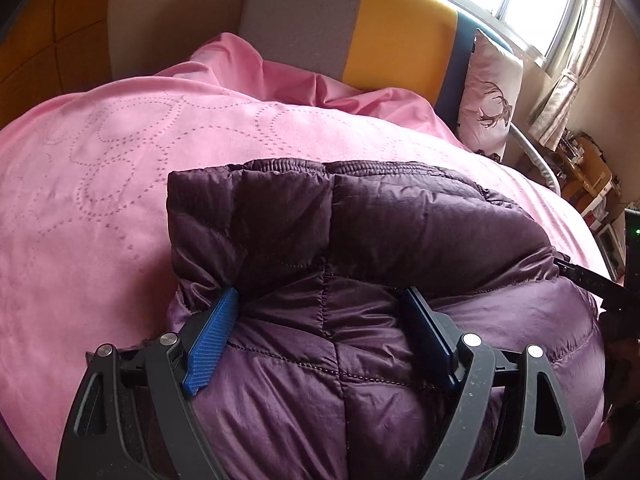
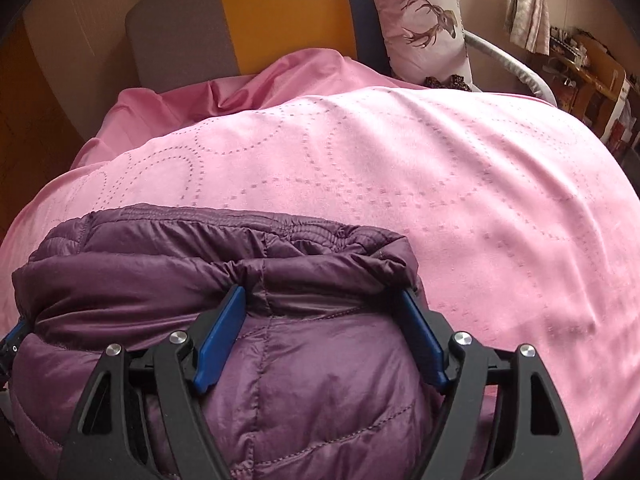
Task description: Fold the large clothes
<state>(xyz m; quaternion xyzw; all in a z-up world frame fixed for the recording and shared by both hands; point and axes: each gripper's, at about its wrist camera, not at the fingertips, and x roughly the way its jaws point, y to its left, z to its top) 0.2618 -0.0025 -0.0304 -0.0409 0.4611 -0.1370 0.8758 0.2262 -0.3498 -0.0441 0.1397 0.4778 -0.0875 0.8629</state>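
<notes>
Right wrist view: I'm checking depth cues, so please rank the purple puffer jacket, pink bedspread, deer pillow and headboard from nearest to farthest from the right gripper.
1. Purple puffer jacket, bulging between the open fingers of the right gripper.
2. Pink bedspread, spreading beyond and to the right.
3. Deer pillow and headboard, both at the bed's far end; too close to call.

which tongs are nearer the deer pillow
Right. The right tongs straddle the purple jacket on the side toward the deer pillow; the left tongs straddle the jacket's far side.
</notes>
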